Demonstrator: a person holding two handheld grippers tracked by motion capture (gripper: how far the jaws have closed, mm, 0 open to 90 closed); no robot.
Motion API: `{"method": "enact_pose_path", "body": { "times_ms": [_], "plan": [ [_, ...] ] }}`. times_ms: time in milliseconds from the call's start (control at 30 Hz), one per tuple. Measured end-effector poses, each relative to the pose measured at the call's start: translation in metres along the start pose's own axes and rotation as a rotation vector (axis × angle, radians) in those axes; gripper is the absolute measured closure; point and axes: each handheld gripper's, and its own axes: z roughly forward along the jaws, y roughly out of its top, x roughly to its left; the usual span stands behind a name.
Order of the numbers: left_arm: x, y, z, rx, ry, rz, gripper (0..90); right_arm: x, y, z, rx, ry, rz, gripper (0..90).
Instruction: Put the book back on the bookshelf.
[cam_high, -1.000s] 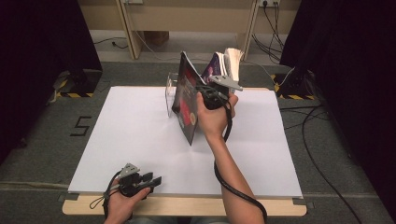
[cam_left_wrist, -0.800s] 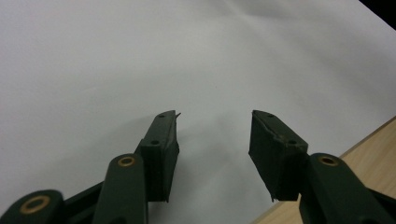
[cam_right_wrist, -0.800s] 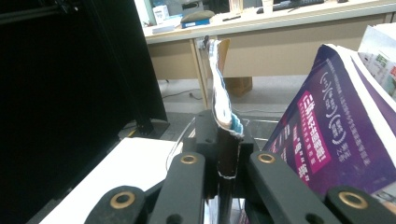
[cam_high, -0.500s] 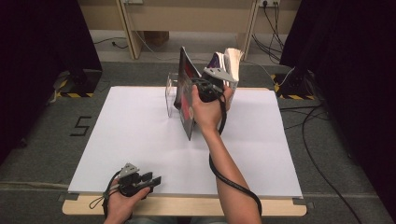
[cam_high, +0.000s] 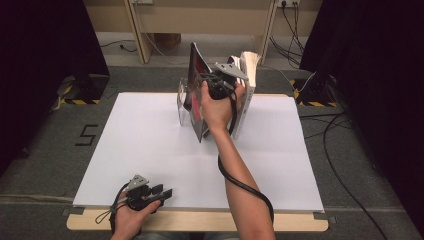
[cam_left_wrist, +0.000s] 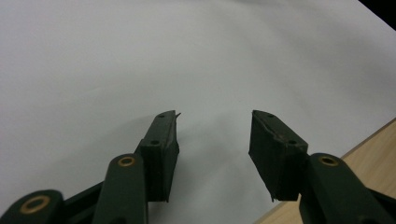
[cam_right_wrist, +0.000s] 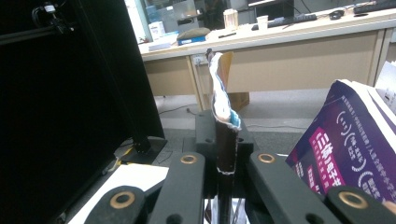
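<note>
Clamping a thin dark-covered book (cam_high: 196, 95) edge-on between closed jaws, the right gripper (cam_high: 216, 86) is holding it tilted above the clear acrylic book stand (cam_high: 182, 101) at the table's (cam_high: 150, 145) far side, beside the purple books (cam_right_wrist: 345, 144). The left gripper (cam_high: 152, 192) is resting near the front edge, jaws spread wide and empty.
</note>
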Motion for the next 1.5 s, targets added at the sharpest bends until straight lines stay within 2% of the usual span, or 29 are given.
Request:
{"method": "enact_pose_path", "body": {
  "times_ms": [733,1000,1167,1367,1500],
  "plan": [
    [0.002,0.0,-0.001,0.001,-0.001,-0.004,51.1,-0.007,0.005,0.033,-0.028,-0.033,0.052,87.2],
    [0.002,0.0,-0.001,0.003,-0.001,-0.001,51.1,-0.006,-0.011,0.044,-0.034,-0.058,0.026,86.9],
    [0.001,0.0,-0.001,0.001,-0.003,-0.002,51.1,-0.005,-0.019,0.04,-0.02,-0.071,-0.003,85.5],
    [0.0,0.0,0.0,0.002,-0.003,-0.001,51.1,-0.009,-0.022,0.027,0.021,-0.055,0.012,79.2],
    [-0.001,0.0,0.0,0.002,-0.004,0.0,51.1,-0.014,-0.022,0.021,0.053,-0.038,0.018,78.1]
  ]
}}
